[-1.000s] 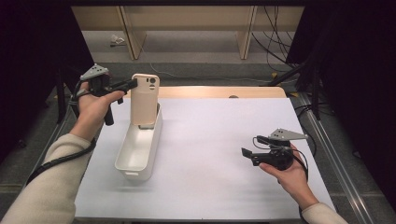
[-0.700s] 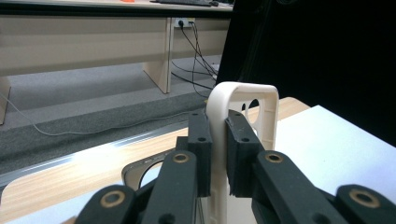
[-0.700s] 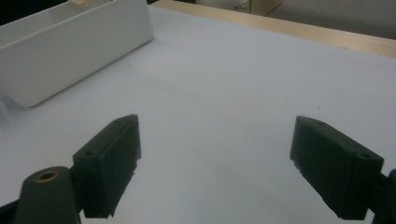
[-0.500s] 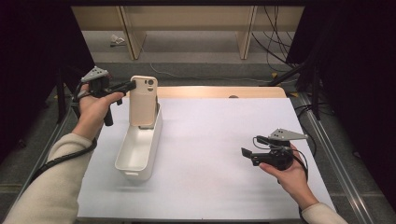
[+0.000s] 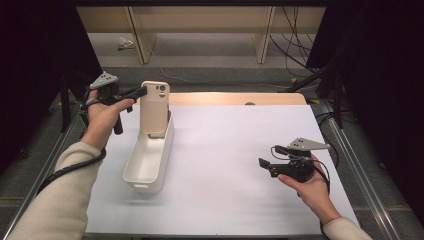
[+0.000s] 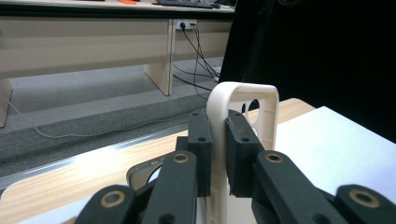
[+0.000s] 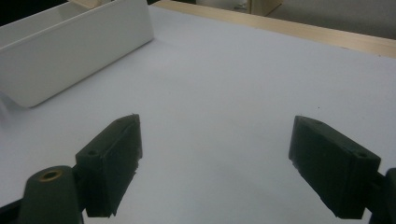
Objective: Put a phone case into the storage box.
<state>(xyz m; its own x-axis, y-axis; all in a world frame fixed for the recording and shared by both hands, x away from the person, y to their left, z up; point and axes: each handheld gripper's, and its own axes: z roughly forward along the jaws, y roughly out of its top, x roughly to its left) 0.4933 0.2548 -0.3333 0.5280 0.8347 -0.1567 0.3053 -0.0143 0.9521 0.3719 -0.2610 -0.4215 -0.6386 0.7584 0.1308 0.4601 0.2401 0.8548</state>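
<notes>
Counter (image 5: 240,165): white sheet over a wooden top, wood strip showing along the far edge. No change there vs a second ago.

White bin (image 5: 150,157): long narrow tub, left half of the sheet, long axis running toward the far edge. Same spot and angle as both earlier frames. Its side wall also shows top left in the right gripper view (image 7: 70,56).

Phone case (image 5: 154,107): beige, upright, camera cutout at its top, lower end down inside the far end of the bin. Earlier frames had it at the same place; at most it sits a touch lower and squarer in the bin now, hard to call. In the left gripper view the rim (image 6: 219,154) runs up between the pads.

Left gripper (image 5: 142,91): jaws closed on the case's upper left edge, both pads pressed against the rim. Grip is the same as a second ago, hand barely shifted.

Right gripper (image 5: 267,159): held just above the sheet on the right side, well apart from bin and case, pointing left toward the bin. Jaws wide open, nothing between them (image 7: 215,163). Same pose as in both earlier frames.
</notes>
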